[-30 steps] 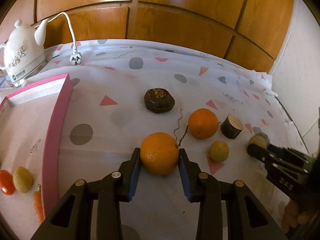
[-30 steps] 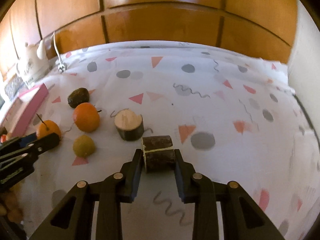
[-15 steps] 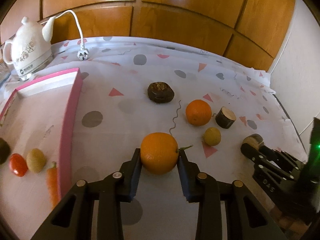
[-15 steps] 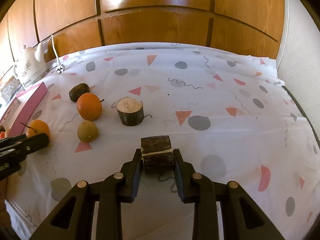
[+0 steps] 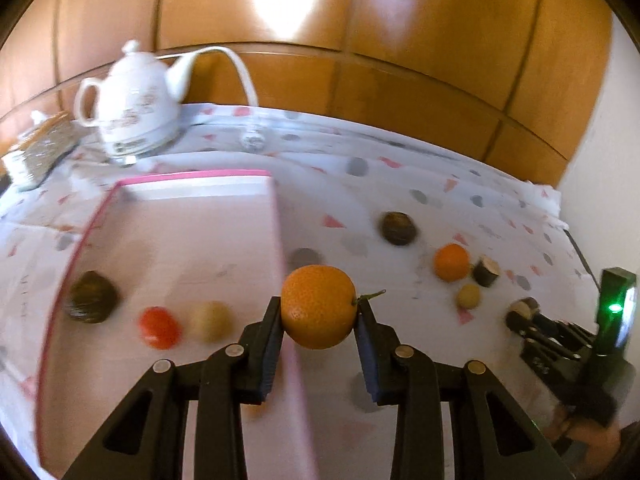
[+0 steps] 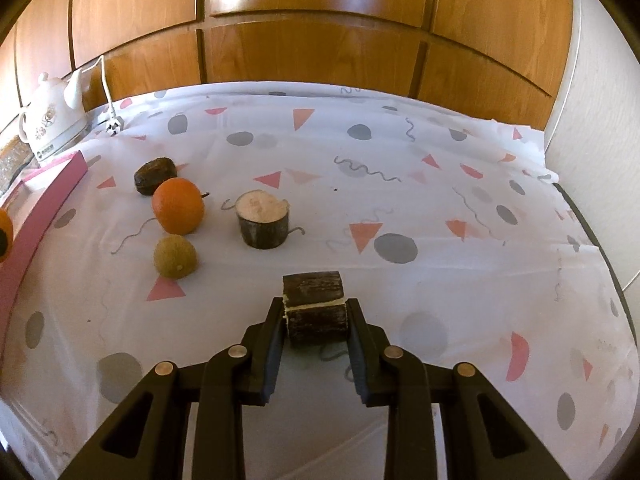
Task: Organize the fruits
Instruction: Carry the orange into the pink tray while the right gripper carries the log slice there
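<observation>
My left gripper (image 5: pixel 319 316) is shut on a large orange (image 5: pixel 319 306) and holds it in the air over the right rim of the pink-edged tray (image 5: pixel 277 216). In the tray lie a dark round fruit (image 5: pixel 91 297), a red fruit (image 5: pixel 159 327) and a pale yellow fruit (image 5: pixel 210 321). My right gripper (image 6: pixel 315 320) is shut on a dark brown log-shaped piece (image 6: pixel 314 307) above the tablecloth. On the cloth sit a second orange (image 6: pixel 178 205), a small yellow-green fruit (image 6: pixel 175 256), a dark fruit (image 6: pixel 154 175) and a cut stump piece (image 6: pixel 262 221).
A white electric kettle (image 5: pixel 134 110) with its cord and plug stands at the back left beside the tray. Wooden panels run behind the table. A pale wall borders the right side. The patterned tablecloth (image 6: pixel 400 200) covers the table.
My left gripper has lifted the orange and carried it left, from the cloth to the tray's right rim. My right gripper has raised the log piece a little.
</observation>
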`<state>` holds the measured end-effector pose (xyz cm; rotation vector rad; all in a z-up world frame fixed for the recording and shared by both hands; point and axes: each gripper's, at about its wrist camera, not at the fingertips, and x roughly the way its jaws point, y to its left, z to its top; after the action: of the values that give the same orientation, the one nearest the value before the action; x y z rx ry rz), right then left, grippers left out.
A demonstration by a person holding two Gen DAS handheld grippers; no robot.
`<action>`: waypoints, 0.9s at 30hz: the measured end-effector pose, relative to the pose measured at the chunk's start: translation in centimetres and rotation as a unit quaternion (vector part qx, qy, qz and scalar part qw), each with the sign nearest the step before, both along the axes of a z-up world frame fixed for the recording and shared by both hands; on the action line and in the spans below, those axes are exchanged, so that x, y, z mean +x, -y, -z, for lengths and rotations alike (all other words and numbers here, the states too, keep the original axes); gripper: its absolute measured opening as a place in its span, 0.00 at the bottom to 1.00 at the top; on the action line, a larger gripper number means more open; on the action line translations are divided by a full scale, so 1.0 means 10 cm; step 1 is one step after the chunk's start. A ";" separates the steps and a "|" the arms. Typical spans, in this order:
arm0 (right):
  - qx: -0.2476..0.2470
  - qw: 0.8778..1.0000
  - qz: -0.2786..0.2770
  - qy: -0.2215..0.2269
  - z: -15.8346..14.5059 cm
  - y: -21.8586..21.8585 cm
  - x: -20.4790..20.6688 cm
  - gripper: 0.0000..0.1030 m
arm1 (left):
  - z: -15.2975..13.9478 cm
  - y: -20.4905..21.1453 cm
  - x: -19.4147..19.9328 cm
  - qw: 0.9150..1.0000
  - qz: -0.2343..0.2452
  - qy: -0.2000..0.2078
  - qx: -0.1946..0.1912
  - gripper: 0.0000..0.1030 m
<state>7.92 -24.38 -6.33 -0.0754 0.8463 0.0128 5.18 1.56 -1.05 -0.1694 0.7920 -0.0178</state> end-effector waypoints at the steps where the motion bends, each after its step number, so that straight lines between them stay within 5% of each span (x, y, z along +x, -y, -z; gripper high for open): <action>1: 0.004 1.000 -0.004 -0.001 -0.02 -0.03 -0.01 0.28 | -0.01 -0.07 -0.03 1.000 -0.007 0.002 0.003 0.34; 9: 0.046 0.993 -0.112 0.007 -0.34 -0.76 -0.05 0.28 | -0.08 -0.73 -0.33 0.996 -0.076 0.013 0.045 0.34; 19: 0.036 0.953 -0.302 0.006 -0.70 -2.42 -0.17 0.28 | 0.04 -1.19 -0.57 0.994 -0.105 -0.013 0.035 0.35; 27: 0.013 0.937 -0.348 -0.021 -0.58 -3.04 -0.13 0.28 | 0.11 -1.39 -0.64 0.992 -0.122 -0.011 0.013 0.41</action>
<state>6.65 6.07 -0.55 -0.3482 0.8249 0.6952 -1.22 15.49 -2.12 -0.2420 0.7887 0.2257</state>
